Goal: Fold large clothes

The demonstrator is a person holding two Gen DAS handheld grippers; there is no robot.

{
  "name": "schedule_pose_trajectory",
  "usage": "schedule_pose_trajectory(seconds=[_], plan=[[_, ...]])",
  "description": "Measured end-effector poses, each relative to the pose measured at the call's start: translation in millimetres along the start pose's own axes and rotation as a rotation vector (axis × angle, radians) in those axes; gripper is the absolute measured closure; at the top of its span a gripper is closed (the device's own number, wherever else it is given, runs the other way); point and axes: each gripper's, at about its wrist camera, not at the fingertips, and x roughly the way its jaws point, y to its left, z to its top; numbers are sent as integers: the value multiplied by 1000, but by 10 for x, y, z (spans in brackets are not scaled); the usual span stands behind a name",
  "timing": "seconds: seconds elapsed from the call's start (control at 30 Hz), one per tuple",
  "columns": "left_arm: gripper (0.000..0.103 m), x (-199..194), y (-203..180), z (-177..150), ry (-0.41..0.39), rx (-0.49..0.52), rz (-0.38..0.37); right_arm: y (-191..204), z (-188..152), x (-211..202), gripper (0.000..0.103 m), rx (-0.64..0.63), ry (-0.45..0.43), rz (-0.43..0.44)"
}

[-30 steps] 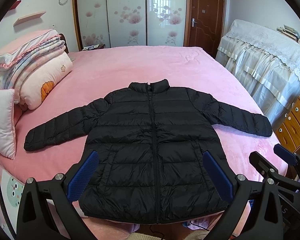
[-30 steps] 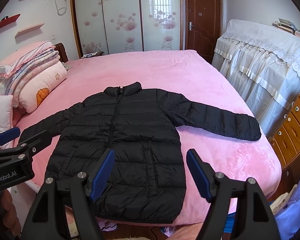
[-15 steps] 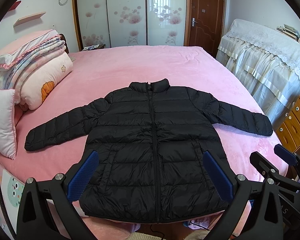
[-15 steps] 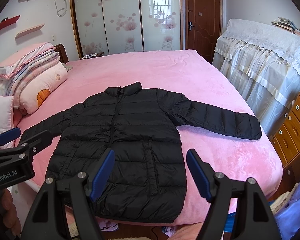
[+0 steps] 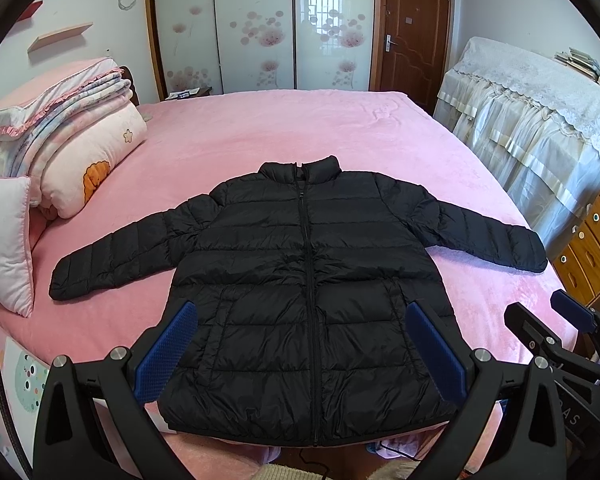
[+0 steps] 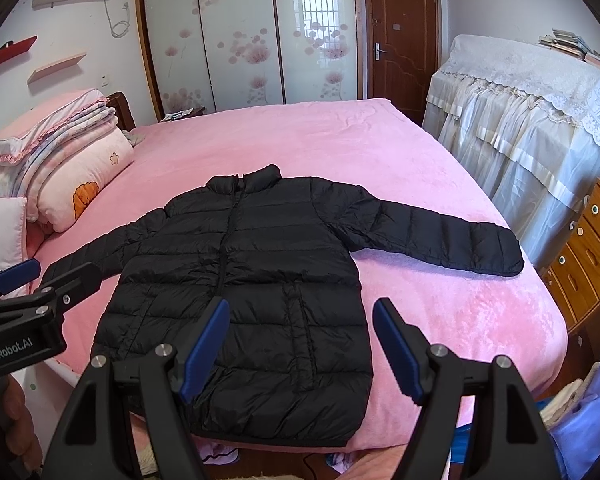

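At the left edge of your left view a pillow (image 5: pixel 4 240) leans by a stack of quilts (image 5: pixel 68 132) in the upper left. Across the middle of the frame the jacket (image 5: pixel 308 280) lies flat on the pink bed (image 5: pixel 280 128) — zipped, collar toward the far wardrobe (image 5: pixel 260 24), one sleeve out to each side, hem at the near edge of the bed. Your left gripper (image 5: pixel 300 352) hangs at the bottom of the frame over the hem, its blue pads (image 5: pixel 166 350) spread wide with nothing between them. At the lower right your right gripper (image 5: pixel 572 316) pokes in.

In your right view the left gripper (image 6: pixel 20 276) enters at the left edge. The jacket (image 6: pixel 252 280) fills the centre, and your right gripper (image 6: pixel 300 348) sits at the bottom, pads (image 6: pixel 204 346) apart — empty, clear of the cloth. A lace-covered cabinet (image 6: pixel 520 112) and wooden drawers (image 6: pixel 588 248) stand at the right.
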Motion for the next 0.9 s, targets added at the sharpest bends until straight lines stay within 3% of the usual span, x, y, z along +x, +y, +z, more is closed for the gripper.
schedule_pose_trajectory(seconds=[0.9], plan=[[0, 1, -238, 1, -16, 16, 12, -138, -18, 21, 28, 31, -10, 15]])
